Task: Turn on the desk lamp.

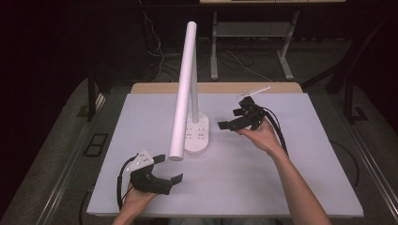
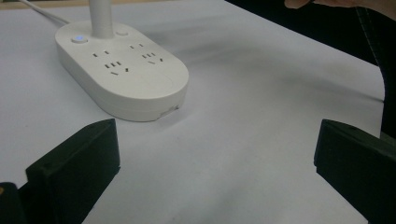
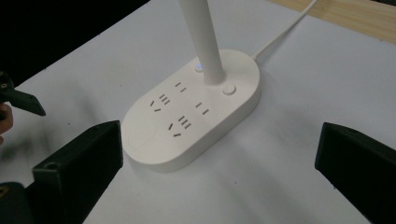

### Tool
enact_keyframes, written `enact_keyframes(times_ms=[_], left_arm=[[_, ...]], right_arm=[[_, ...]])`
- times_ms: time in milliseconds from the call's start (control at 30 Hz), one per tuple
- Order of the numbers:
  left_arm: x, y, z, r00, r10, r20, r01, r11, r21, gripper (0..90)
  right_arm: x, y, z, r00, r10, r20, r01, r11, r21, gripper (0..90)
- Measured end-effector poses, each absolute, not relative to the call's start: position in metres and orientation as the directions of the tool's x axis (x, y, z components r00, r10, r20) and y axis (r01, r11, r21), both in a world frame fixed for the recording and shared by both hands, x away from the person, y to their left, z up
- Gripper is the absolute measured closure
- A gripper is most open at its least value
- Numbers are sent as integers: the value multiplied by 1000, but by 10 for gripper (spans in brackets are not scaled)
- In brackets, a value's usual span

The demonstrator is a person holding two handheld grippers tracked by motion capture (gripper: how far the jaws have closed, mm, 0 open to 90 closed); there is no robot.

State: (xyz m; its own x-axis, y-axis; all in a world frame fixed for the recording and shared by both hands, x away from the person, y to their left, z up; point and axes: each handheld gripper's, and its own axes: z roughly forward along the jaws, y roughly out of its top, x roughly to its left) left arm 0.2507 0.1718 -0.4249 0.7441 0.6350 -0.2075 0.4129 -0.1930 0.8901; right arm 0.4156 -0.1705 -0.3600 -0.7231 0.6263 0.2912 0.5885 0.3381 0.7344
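A white desk lamp [image 1: 196,133] stands mid-table [image 1: 291,187]. The left gripper [image 1: 170,169] at seven o'clock and right gripper [image 1: 231,118] at two o'clock both gape wide, holding nothing.

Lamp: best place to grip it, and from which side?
Grip the upright stem just above the base, from the right with the open right gripper. The stem is slim and round, so the jaws can span it; the oval base looks too wide, and the tilted head overhangs the left gripper's side.
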Motion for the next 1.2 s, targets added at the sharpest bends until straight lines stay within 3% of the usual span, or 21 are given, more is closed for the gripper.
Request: enact_keyframes(times_ms=[1000, 1033, 1100, 1200], left_arm=[[250, 174, -423, 755, 623, -202, 397, -190, 898, 0], [250, 174, -423, 756, 623, -203, 397, -190, 898, 0], [250, 174, -423, 756, 622, -203, 397, -189, 898, 0], [250, 174, -422, 757, 621, -203, 396, -190, 898, 0]], right_arm=[[467, -115, -379, -689, 649, 322, 626, 310, 716, 7], [469, -112, -382, -688, 653, 317, 626, 313, 715, 29], [470, -110, -383, -704, 641, 306, 608, 322, 725, 170], [472, -107, -387, -703, 650, 288, 602, 328, 728, 231]])
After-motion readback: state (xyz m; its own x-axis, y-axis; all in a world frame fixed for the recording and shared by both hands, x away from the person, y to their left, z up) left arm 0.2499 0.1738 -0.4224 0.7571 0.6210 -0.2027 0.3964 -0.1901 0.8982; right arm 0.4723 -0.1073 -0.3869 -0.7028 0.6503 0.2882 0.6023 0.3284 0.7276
